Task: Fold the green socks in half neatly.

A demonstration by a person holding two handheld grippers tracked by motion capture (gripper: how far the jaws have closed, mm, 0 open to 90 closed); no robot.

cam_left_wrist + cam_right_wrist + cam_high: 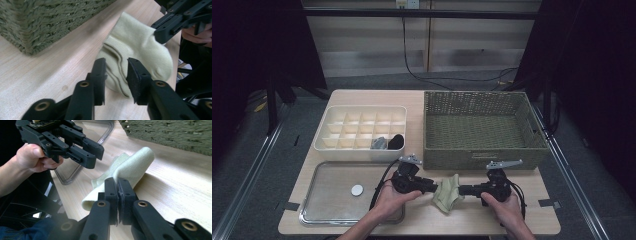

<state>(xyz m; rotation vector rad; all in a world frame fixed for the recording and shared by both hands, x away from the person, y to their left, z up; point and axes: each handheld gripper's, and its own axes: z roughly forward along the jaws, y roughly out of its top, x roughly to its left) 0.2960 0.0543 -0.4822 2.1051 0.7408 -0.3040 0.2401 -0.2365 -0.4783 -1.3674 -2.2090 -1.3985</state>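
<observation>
From above, a wooden table (522, 220) is being ringed by dark curtains. A pale sock (448, 192) is lying between both grippers. The left gripper (116, 72) is being held narrowly open before it. The right gripper (117, 192) is being pinched onto its edge.

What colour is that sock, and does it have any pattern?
The sock is pale yellow-green, with thin brownish stripes near one end; the left gripper view shows it best.

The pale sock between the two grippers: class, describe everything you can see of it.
The sock is pale yellow-green ribbed knit with thin brown stripes near one end. It lies crumpled on the wooden table, in front of the green woven basket. The right gripper pinches one edge, jaws shut. The left gripper stands open, pads apart from it.
</observation>
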